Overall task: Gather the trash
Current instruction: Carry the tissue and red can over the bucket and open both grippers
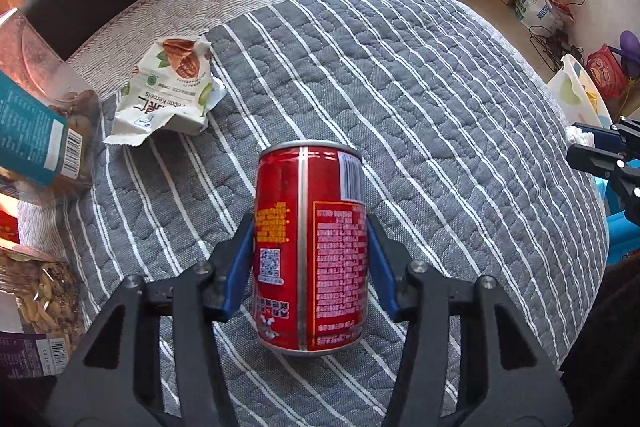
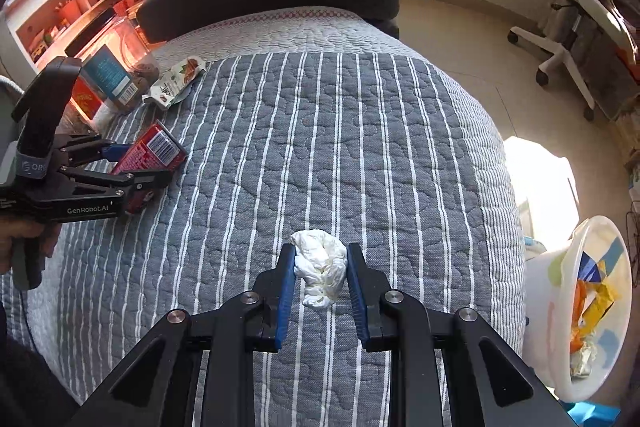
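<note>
The left hand-held gripper (image 1: 310,227) pinches the can (image 1: 310,247), the right hand-held gripper (image 2: 320,267) pinches the tissue (image 2: 320,267); the wrapper (image 1: 168,91) at upper left remains, and the bin (image 2: 560,267) at lower right already holds trash.

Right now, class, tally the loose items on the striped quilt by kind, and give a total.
Red drink can: 1
Crumpled white tissue: 1
Empty snack wrapper: 1
Clear snack jars: 2, the second holds nuts
Total: 5
</note>
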